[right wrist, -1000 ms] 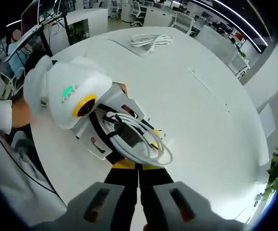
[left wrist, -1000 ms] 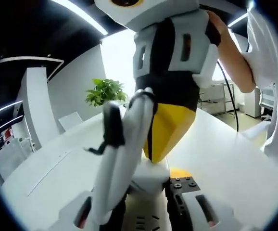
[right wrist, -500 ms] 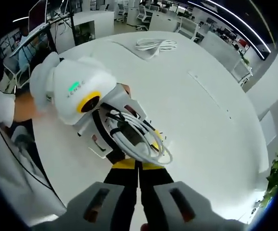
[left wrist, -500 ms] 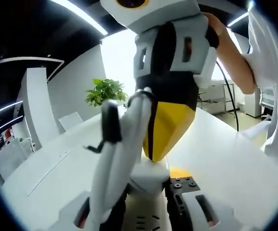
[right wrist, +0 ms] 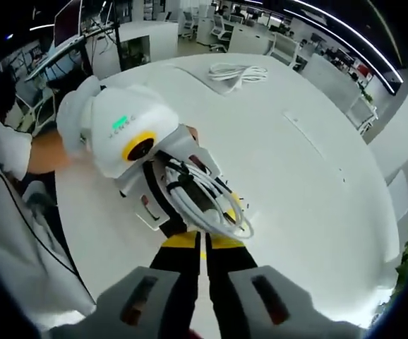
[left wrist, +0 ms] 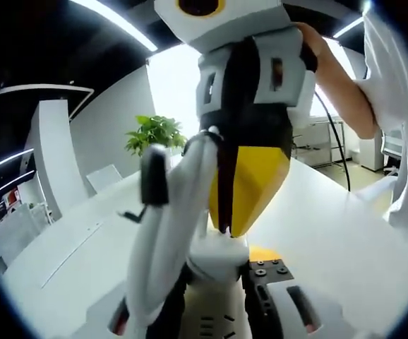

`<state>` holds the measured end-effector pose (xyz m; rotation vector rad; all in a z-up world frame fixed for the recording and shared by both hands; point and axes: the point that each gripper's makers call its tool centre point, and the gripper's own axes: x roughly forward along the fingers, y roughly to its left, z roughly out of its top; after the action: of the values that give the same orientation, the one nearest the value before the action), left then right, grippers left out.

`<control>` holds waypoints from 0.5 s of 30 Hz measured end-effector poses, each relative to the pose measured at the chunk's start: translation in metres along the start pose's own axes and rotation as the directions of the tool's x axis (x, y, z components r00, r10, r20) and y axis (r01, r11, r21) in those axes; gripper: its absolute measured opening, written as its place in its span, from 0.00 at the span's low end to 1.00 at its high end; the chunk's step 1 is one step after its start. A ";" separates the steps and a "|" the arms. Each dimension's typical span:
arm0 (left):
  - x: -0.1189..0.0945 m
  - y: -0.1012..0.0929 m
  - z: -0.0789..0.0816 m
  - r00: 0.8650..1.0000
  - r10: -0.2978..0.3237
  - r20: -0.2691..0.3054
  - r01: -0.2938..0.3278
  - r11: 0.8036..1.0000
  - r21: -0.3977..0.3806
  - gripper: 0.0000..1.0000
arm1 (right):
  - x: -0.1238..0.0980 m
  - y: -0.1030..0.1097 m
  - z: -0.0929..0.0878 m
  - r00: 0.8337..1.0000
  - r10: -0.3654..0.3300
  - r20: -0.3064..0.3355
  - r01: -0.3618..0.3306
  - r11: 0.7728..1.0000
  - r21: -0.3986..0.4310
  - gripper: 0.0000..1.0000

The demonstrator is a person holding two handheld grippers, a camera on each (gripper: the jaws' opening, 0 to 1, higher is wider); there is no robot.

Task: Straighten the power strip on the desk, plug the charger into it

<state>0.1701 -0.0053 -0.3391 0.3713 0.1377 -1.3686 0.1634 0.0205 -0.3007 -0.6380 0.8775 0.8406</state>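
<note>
While both claws meet over the white bench [right wrist: 317,176], I have the charger [left wrist: 218,254], a white block with its coiled cord [right wrist: 207,201], pinched in the left claw [right wrist: 190,212], jaws closed on its sides. My right claw [right wrist: 204,254] comes in tip-first, its yellow-and-black jaws pressed together against the charger's end, seemingly gripping it there; I judge this is a regrasp so the prongs will face a socket. Well apart, near the far edge, lies a white cable bundle [right wrist: 238,70], perhaps the strip's lead. A plant [left wrist: 154,134] stands beyond.
</note>
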 end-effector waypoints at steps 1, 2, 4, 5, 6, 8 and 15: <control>0.000 0.000 0.000 1.000 0.000 0.000 0.000 1.000 0.000 0.33 | 0.000 0.001 0.000 1.000 0.004 0.007 -0.004 1.000 0.000 0.04; 0.000 0.000 0.000 1.000 0.000 0.000 0.000 1.000 0.000 0.33 | 0.000 0.001 0.000 1.000 0.011 0.014 -0.011 1.000 0.000 0.05; 0.000 0.000 0.000 1.000 0.000 0.000 0.000 1.000 -0.001 0.33 | -0.001 0.003 0.000 1.000 0.015 0.027 -0.015 1.000 -0.002 0.06; 0.000 0.000 0.000 1.000 0.000 0.000 0.000 1.000 0.001 0.33 | -0.001 0.003 0.001 0.999 0.017 0.045 -0.015 0.999 -0.038 0.06; 0.000 0.000 -0.001 1.000 0.000 -0.001 0.000 1.000 -0.001 0.33 | -0.001 0.004 0.000 0.999 0.013 0.052 -0.011 0.999 -0.042 0.06; 0.001 0.000 -0.001 1.000 0.001 -0.001 -0.001 1.000 -0.003 0.33 | -0.002 0.005 -0.002 0.998 0.010 0.066 -0.008 0.999 -0.033 0.08; 0.001 0.000 0.000 1.000 0.001 -0.003 -0.001 1.000 -0.025 0.33 | -0.005 0.002 -0.002 0.990 -0.023 0.143 0.022 1.000 0.006 0.15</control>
<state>0.1707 -0.0063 -0.3398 0.3524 0.1574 -1.3644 0.1589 0.0189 -0.2978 -0.5758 0.7411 0.8534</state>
